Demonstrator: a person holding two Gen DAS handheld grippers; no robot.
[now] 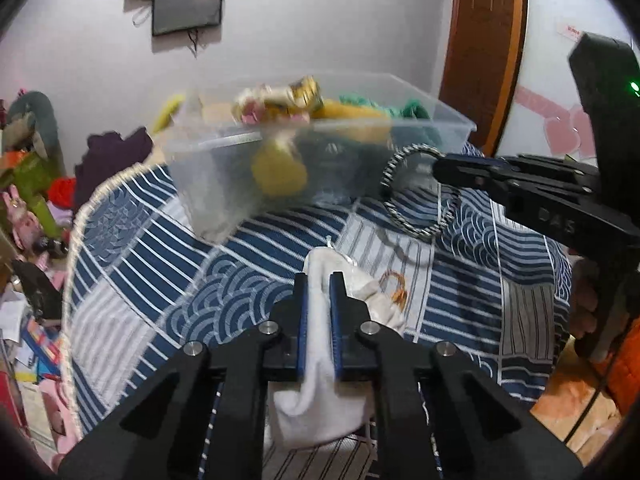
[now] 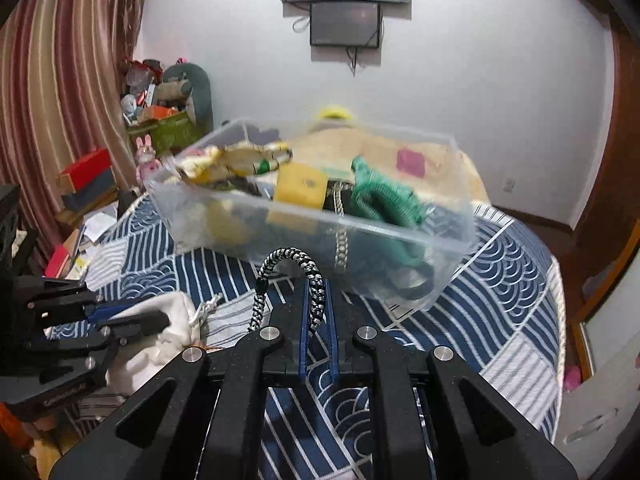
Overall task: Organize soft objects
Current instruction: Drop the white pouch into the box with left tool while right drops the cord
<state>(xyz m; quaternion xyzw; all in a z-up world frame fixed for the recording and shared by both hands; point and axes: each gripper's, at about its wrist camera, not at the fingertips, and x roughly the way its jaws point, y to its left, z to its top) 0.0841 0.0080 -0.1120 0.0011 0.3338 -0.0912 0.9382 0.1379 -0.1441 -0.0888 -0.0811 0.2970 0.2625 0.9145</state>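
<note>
Both grippers work just in front of the clear bin (image 2: 448, 232) on the bed: right gripper (image 2: 316, 300) fingers pinch a braided cord (image 2: 280, 264), left gripper (image 1: 319, 292) fingers clamp a white pouch (image 1: 320, 344), likely bound for the bin.

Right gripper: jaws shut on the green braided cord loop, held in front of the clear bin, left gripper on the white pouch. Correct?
One thing is wrong: the loop in the right gripper is black-and-white braided cord, not green. The green cord lies inside the clear bin. The right wrist view shows this. The left gripper does clamp the white pouch.
</note>
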